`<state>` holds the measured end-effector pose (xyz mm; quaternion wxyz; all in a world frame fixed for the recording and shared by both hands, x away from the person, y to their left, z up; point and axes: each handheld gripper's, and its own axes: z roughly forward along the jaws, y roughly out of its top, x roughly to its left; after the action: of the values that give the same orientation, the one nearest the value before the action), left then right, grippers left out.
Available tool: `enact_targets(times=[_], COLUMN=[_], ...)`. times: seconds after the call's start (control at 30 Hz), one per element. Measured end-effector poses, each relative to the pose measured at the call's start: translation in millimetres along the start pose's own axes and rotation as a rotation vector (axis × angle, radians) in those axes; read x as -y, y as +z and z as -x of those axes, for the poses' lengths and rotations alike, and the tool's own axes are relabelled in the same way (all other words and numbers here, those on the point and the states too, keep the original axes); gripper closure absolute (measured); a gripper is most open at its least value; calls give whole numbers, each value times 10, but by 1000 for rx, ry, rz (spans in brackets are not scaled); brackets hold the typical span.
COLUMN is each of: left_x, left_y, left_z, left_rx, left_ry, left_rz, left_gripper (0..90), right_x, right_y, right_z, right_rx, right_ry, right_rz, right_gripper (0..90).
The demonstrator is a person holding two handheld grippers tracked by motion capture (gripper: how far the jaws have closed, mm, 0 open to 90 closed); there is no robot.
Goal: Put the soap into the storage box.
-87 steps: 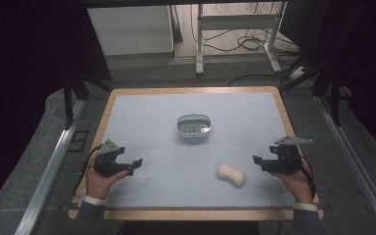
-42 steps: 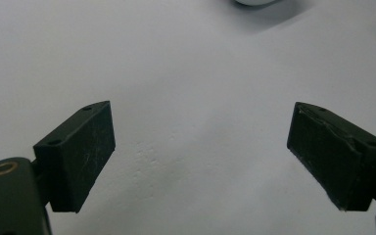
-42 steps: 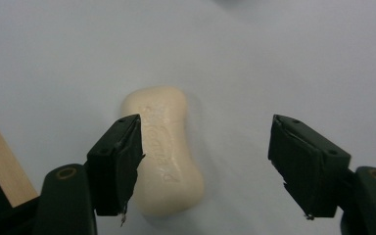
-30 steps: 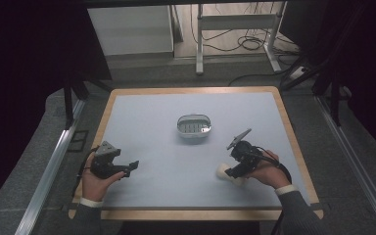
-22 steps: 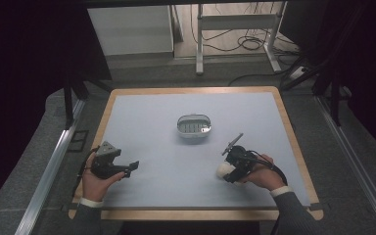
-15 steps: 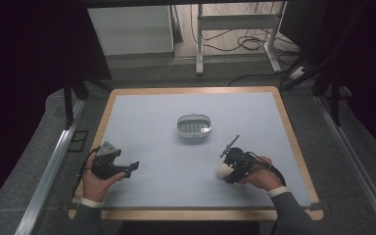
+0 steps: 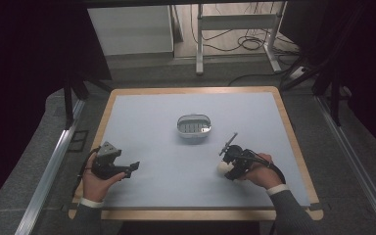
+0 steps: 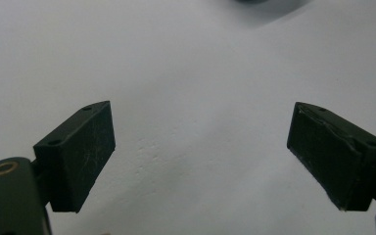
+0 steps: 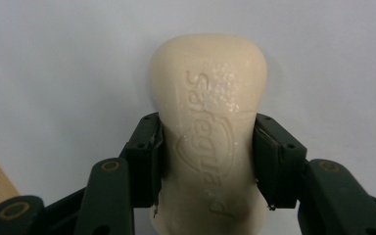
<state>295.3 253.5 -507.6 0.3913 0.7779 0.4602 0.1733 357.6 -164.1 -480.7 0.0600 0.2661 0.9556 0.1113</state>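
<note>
Right gripper (image 9: 206,161): jaws have just closed and now clamp the cream soap bar (image 9: 210,127) at its narrowed waist, on the table (image 7: 176,161) well short of the metal dish (image 7: 194,126). Risk: the slick, rounded bar may squirt from the pads on lifting. Right hand low, gripper angled down. Left gripper (image 8: 200,156) wide open, holding nothing
</note>
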Motion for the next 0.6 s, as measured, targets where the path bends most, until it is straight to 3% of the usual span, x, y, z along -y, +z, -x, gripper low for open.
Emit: enact_targets(times=[0.13, 0.23, 0.6], left_x=[-4, -7, -4], left_y=[-16, -31, -32], left_z=[3, 2, -6], left_rx=[5, 12, 10], left_ry=[-1, -3, -3], left_rz=[5, 13, 11], left_gripper=[112, 111, 111], right_x=[-25, -40, -93], right_y=[-115, -223, -302], right_z=[31, 96, 228], right_rx=[12, 19, 26], right_ry=[-3, 23, 44], right_rz=[20, 57, 74], right_gripper=[497, 497, 497])
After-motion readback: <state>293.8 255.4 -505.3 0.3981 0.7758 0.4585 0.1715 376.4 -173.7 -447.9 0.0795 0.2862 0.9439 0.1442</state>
